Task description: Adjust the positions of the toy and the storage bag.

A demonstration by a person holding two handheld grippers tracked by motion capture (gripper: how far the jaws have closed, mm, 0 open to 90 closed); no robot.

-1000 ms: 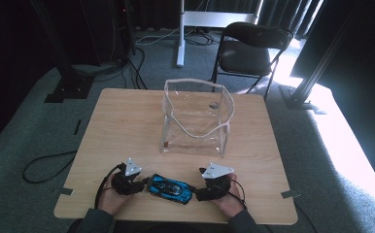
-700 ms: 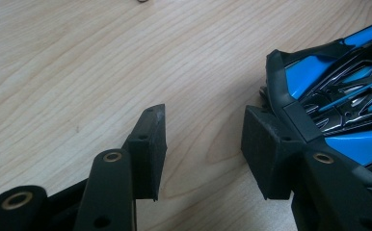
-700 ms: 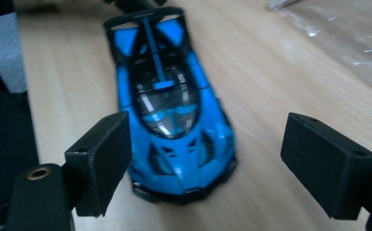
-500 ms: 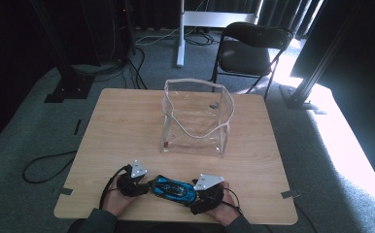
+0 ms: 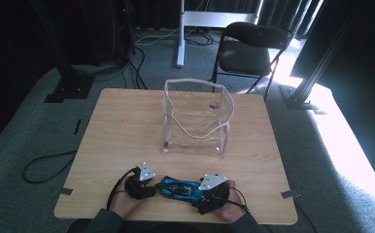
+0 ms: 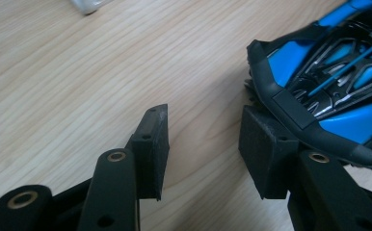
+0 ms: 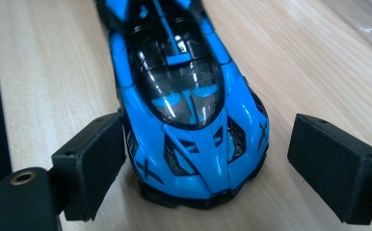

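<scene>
Fingers (image 7: 95, 163) on my right gripper (image 7: 218, 168) are opening around the toy car (image 7: 184, 106), nothing gripped; left gripper (image 6: 208, 144) gaping beside it. Looking light, slick, rigid, so I'm grabbing its sides.

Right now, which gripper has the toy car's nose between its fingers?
The right gripper: the blue toy car points nose-first into its open fingers. The left gripper sits off the car's other end.

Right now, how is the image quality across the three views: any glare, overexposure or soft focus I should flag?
High view: sunlight at the right blows out the floor while the back of the room is nearly black; the clear bag stays readable. Left gripper view: the table grain is sharp and the near jaws slightly soft. Right gripper view: the blue toy car windscreen shows small highlights, and its far end blurs.
</scene>
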